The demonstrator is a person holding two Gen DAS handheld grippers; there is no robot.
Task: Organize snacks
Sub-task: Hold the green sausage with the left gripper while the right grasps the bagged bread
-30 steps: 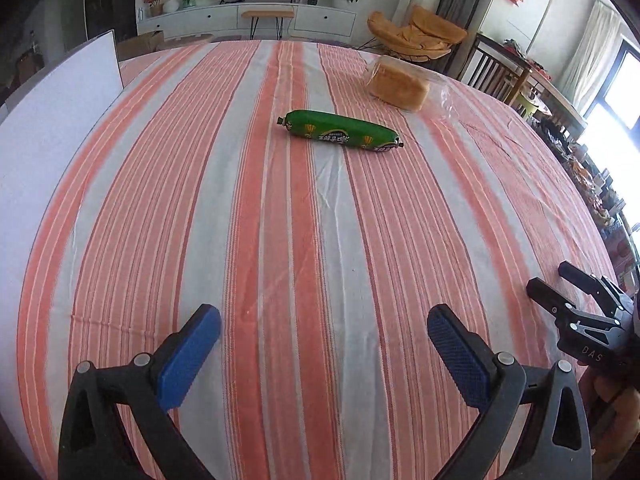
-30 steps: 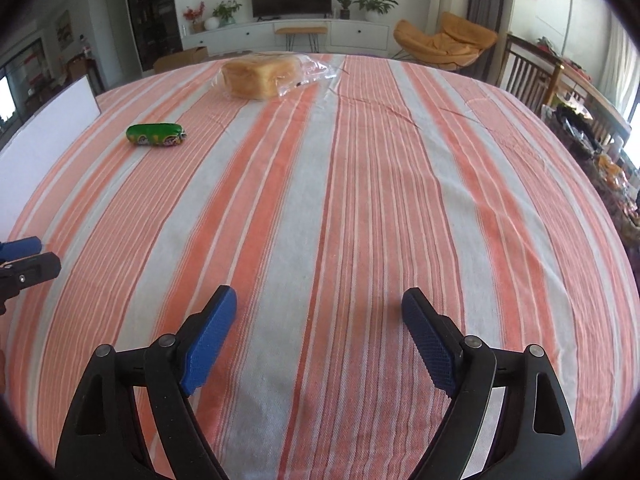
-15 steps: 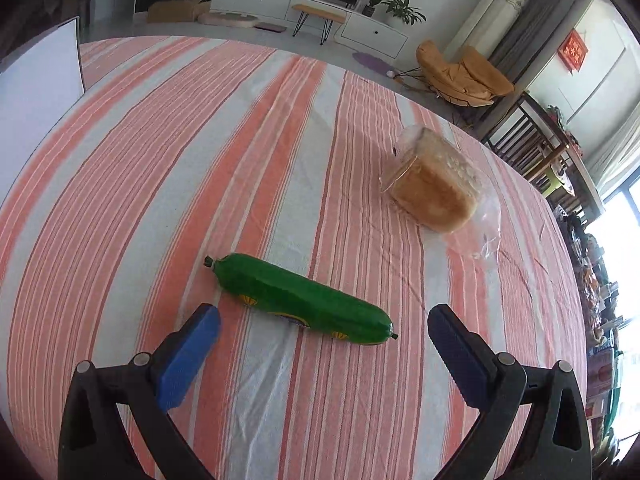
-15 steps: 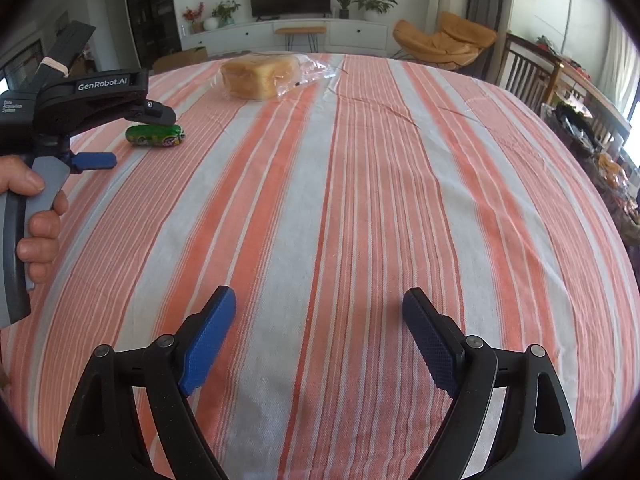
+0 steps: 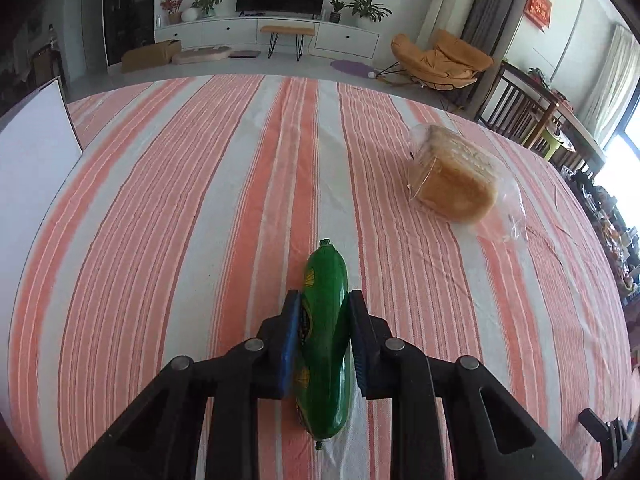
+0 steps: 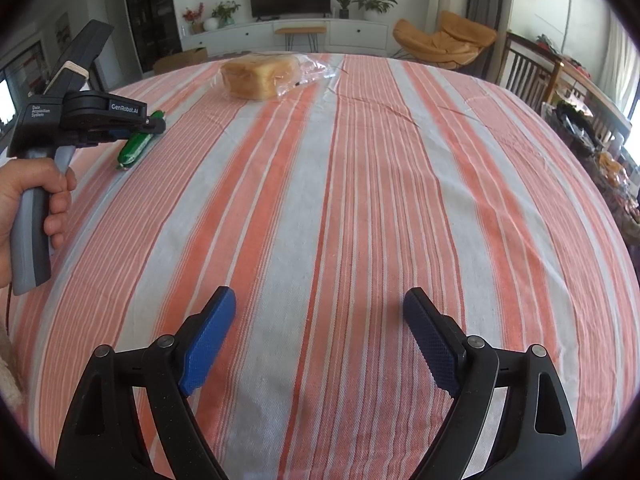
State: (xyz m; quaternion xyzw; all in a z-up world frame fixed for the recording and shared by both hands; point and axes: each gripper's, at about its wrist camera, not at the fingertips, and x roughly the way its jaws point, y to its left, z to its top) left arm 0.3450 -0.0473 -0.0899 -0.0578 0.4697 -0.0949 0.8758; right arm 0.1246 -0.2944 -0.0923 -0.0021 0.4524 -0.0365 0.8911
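Note:
My left gripper (image 5: 323, 308) is shut on a green sausage snack (image 5: 324, 320), which points away along the fingers and sticks out both ways. In the right wrist view the left gripper (image 6: 154, 126) holds the green sausage (image 6: 136, 148) low over the striped cloth at the far left. A bagged bread loaf (image 5: 454, 182) lies on the cloth to the front right of the left gripper; it also shows in the right wrist view (image 6: 260, 76). My right gripper (image 6: 318, 312) is open and empty above the cloth.
A white board (image 5: 32, 148) stands at the table's left edge. The table with the orange and white striped cloth (image 5: 200, 200) fills both views. Chairs (image 5: 516, 108) and a cluttered side table stand past the right edge.
My left gripper has come down, turned in line with the green sausage and shut on it. The right gripper has stayed still and open.

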